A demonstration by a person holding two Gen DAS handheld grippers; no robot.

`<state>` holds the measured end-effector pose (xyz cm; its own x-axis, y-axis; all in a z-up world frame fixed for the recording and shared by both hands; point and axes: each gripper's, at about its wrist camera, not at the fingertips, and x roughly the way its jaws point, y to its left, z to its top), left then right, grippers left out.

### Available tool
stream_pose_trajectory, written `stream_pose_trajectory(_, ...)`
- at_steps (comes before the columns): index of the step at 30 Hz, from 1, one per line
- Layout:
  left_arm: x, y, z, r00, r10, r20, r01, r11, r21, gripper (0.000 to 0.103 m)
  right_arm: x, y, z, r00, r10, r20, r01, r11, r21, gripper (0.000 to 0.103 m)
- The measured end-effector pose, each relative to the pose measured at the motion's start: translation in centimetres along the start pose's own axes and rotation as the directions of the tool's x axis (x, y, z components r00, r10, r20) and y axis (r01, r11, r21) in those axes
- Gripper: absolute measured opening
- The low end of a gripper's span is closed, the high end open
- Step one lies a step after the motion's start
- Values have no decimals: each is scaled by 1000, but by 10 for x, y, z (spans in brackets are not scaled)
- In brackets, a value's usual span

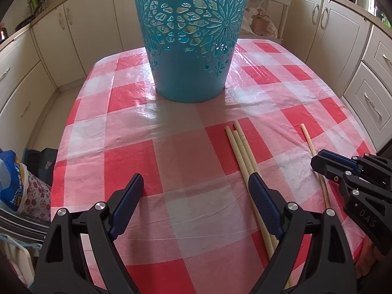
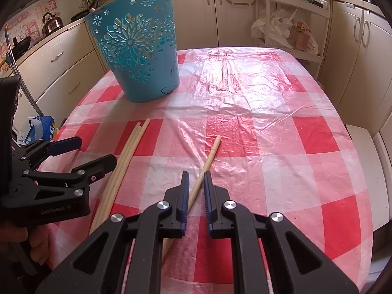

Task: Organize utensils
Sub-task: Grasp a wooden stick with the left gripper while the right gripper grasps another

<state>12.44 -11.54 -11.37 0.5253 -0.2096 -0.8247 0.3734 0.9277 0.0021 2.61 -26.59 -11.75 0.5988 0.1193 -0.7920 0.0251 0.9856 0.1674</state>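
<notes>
Right gripper (image 2: 196, 183) has its jaws narrowed around the lone chopstick (image 2: 210, 155) mid-frame, not clamped yet. Left gripper (image 1: 196, 183) gapes wide beside the other three chopsticks (image 1: 241, 152). Next I'd guess: squeeze, lift, drop in the bucket (image 2: 137, 49) upper left of the bench (image 2: 269, 122).

The checked tablecloth (image 1: 191, 208) is seen from low and close in both views, forward along each gripper's fingers, toward the cabinets. The blue basket (image 1: 191, 36) is faced head-on in the left view; it is placed upper left (image 2: 137, 49) in the right. Both share the chopsticks (image 1: 241, 152) (image 2: 127, 154).
</notes>
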Motion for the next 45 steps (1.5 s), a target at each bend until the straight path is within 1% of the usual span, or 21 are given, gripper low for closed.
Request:
stream_pose_trajectory(1,0,1,-1,1000,15,-7,-15,1000,7,84,0,1,0,1000,3,-1,-3,1000,-4,13)
stream_pose_trajectory(3,1,2,-2,1000,17,-24,-16,999,27,83,0,2,0,1000,11,-2,-11,1000,-9,13)
stream_pose_trajectory(9,0,2,1,999,23,-41,-22,999,26,83,2,2,1,1000,7,-6,-7,1000,-8,13)
stream_pose_trajectory(11,-6,4,2,1000,-7,-29,7,1000,-6,82,1,0,1,1000,10,-6,-10,1000,-1,13)
stream_pose_trajectory(14,-9,-3,2,999,-38,-30,38,999,4,82,1,-3,1,1000,17,-5,-17,1000,16,13)
stream_pose_trajectory(16,-5,-12,1,999,-20,-37,21,999,38,83,1,-4,1,1000,16,-6,-15,1000,19,13)
stream_pose_trajectory(22,-5,-15,6,999,42,-22,-41,998,57,82,2,-2,2,1000,13,-8,-13,1000,8,13)
stream_pose_trajectory(23,-3,-15,7,998,51,-32,-49,997,59,76,2,-1,2,1000,16,-8,-16,1000,8,13)
stream_pose_trajectory(24,1,-15,7,998,44,-53,-41,997,64,74,2,-1,3,1000,18,-9,-18,1000,6,13)
stream_pose_trajectory(26,-1,-12,4,998,25,-55,-21,998,58,74,3,-2,3,1000,21,-11,-21,1000,8,13)
stream_pose_trajectory(29,-1,-12,1,999,19,-40,-16,997,74,73,4,0,3,1000,17,-11,-17,1000,-3,13)
stream_pose_trajectory(30,-1,-12,2,999,12,-37,-9,997,76,70,4,2,4,1000,13,-11,-13,1000,-14,13)
stream_pose_trajectory(32,-1,-17,3,999,-36,-29,39,994,100,51,5,9,3,1000,12,-12,-12,999,-48,13)
stream_pose_trajectory(33,-1,-21,3,998,-55,-24,58,990,130,46,5,12,3,1000,15,-13,-16,998,-63,10)
stream_pose_trajectory(35,-2,-28,5,993,-108,-38,114,971,208,25,6,16,2,1000,25,-18,-27,996,-83,10)
stream_pose_trajectory(38,-3,-27,9,983,-166,-78,181,950,256,17,5,12,3,1000,15,-23,-17,997,-73,9)
stream_pose_trajectory(40,-1,-21,12,975,-193,-110,215,944,250,17,6,4,5,999,36,-36,-37,999,-36,9)
stream_pose_trajectory(41,0,-21,14,975,-188,-121,213,944,253,17,7,3,6,998,42,-39,-44,999,-28,9)
stream_pose_trajectory(42,1,-21,16,974,-182,-135,211,944,252,17,8,5,7,999,32,-38,-33,999,-39,9)
stream_pose_trajectory(44,4,-24,20,973,-161,-164,197,951,237,17,8,13,6,999,-4,-34,1,997,-83,9)
stream_pose_trajectory(45,4,-26,19,975,-148,-163,184,954,236,17,8,16,6,999,-20,-31,16,994,-104,9)
